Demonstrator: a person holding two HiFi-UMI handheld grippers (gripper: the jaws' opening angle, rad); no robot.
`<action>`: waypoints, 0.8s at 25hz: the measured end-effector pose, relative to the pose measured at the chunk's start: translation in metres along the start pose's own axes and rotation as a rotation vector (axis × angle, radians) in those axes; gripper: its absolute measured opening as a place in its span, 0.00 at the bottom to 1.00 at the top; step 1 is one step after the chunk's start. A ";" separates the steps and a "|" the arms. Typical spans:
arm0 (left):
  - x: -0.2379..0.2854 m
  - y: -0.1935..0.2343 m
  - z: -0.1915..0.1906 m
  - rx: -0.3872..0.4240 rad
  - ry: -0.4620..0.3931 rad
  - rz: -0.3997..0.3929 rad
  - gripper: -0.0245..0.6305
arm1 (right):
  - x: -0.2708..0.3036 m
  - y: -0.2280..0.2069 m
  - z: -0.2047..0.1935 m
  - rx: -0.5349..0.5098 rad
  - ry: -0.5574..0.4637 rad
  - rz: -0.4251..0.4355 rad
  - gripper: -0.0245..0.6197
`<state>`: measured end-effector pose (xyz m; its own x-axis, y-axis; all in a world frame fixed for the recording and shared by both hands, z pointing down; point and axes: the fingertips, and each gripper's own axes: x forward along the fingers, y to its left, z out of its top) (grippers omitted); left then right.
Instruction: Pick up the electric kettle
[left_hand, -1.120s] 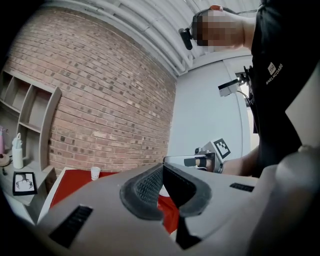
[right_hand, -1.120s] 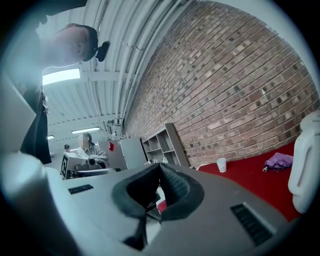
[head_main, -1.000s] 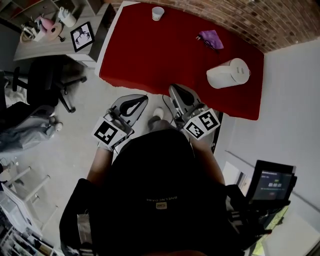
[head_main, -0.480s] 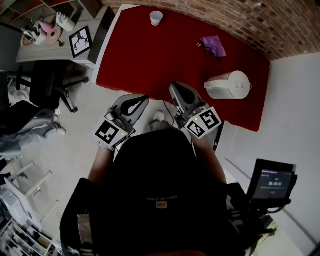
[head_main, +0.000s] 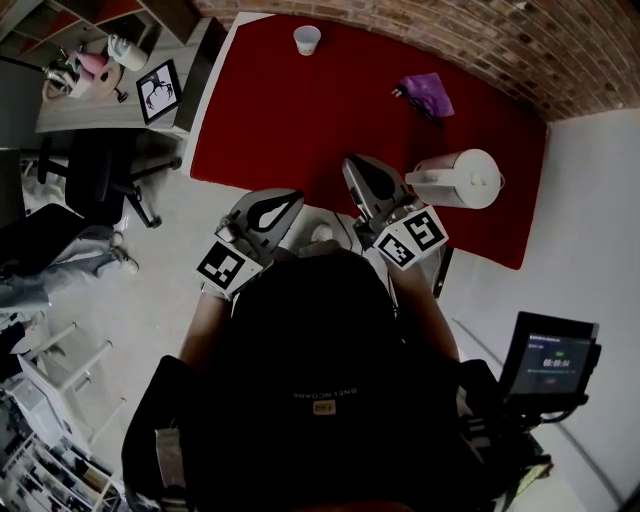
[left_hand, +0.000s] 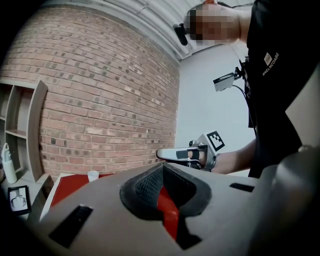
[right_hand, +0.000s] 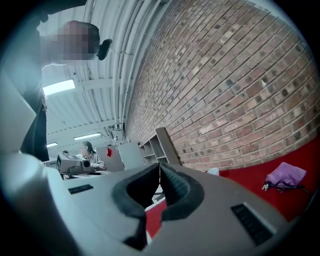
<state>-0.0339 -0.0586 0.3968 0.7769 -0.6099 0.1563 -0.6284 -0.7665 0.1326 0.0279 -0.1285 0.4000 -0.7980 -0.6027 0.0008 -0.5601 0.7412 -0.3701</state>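
We count two grippers in hand: the left gripper (head_main: 293, 197) and the right gripper (head_main: 353, 162). On the one red table (head_main: 280, 120) we count one electric kettle (head_main: 462, 180), one white cup (head_main: 307, 39) and one purple cloth (head_main: 430, 90). Off the table we count one framed picture (head_main: 160, 87), one black office chair (head_main: 95, 170) and one lit screen (head_main: 555, 360).
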 end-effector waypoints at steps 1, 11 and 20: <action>0.001 0.001 0.001 0.003 0.000 -0.004 0.04 | 0.001 -0.001 0.002 0.000 -0.003 -0.004 0.05; 0.014 0.004 0.006 0.027 0.011 -0.072 0.04 | -0.006 -0.011 0.008 -0.003 -0.033 -0.070 0.05; 0.017 0.010 0.011 0.011 0.000 -0.141 0.04 | -0.025 -0.024 0.012 -0.013 -0.075 -0.194 0.06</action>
<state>-0.0263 -0.0786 0.3898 0.8576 -0.4957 0.1367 -0.5123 -0.8468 0.1431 0.0641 -0.1347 0.3982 -0.6564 -0.7544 0.0015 -0.7047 0.6125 -0.3581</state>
